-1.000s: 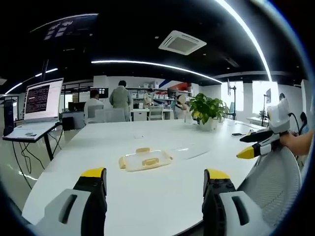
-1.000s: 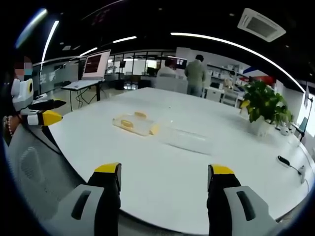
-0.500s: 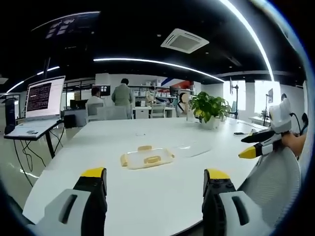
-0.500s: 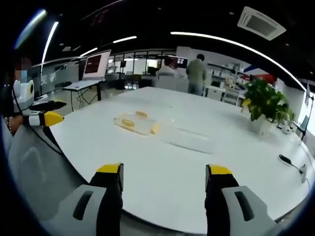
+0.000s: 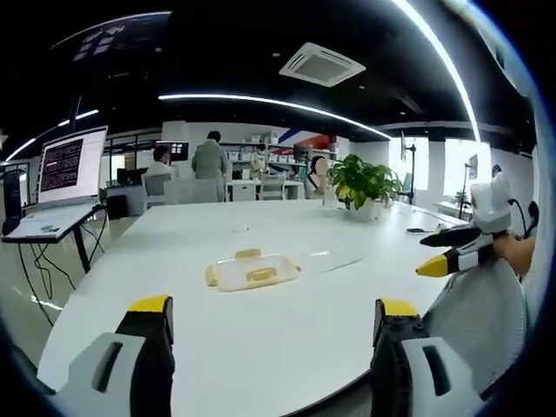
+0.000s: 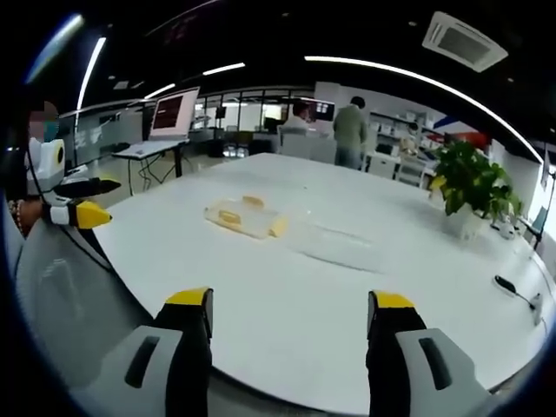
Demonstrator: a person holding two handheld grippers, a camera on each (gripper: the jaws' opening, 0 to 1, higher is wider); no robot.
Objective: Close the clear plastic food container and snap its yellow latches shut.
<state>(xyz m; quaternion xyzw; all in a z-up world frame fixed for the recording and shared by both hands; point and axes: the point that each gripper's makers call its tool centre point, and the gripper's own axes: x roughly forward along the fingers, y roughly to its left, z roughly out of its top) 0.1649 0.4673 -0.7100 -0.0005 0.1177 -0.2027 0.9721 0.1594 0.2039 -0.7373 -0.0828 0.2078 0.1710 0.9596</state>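
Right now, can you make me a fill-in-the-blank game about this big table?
1. The clear container lies on a ____ table.
2. Its latches are coloured ____.
3. The clear lid lies ____ the container, not on it.
4. Both grippers' fingers have ____ between them.

Missing words: white; yellow; beside; nothing

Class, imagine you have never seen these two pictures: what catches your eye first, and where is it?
A clear plastic food container with yellow latches lies near the middle of the big white oval table, its clear lid beside it. A leafy green potted plant stands at the far edge, and both grippers hang open before the table.
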